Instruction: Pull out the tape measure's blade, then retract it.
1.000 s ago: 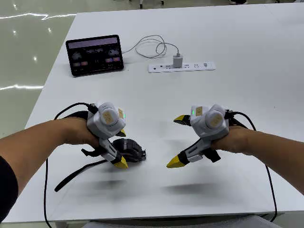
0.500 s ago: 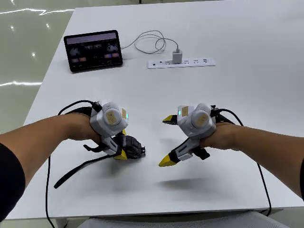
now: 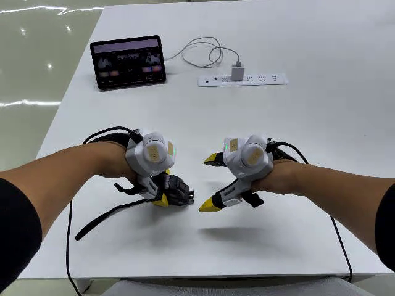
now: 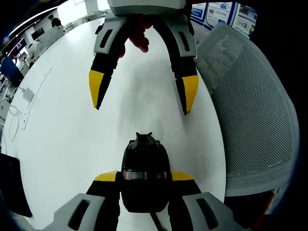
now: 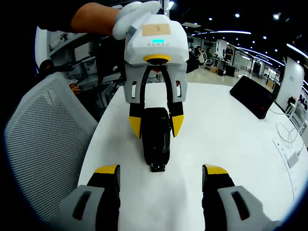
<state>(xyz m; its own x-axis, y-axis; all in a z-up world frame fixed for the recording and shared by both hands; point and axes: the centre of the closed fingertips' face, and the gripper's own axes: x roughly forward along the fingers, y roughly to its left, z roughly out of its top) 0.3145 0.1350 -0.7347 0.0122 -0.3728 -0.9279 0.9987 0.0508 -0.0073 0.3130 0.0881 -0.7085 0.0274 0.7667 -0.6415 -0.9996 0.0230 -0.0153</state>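
A black tape measure [image 3: 177, 190] rests low over the white table [image 3: 308, 123], clamped between the yellow-tipped jaws of my left gripper [image 3: 165, 192]. In the left gripper view the tape measure [image 4: 144, 175] sits between my own jaws, its blade mouth pointing ahead. My right gripper [image 3: 208, 182] faces it from the right, open, its tips a short way from the case. In the right gripper view the tape measure [image 5: 155, 137] lies just beyond my open right gripper [image 5: 161, 171], its blade end nearest me. No blade shows outside the case.
A tablet [image 3: 128, 61] stands at the back left. A white power strip [image 3: 242, 79] with a charger and looped cable lies behind the grippers. A grey mesh chair [image 4: 250, 110] sits at the table's near edge. Black cables trail from both grippers.
My right gripper has moved left, closer to the tape measure, still open. The left gripper keeps its hold on the case and has barely shifted. The head camera has moved a little.
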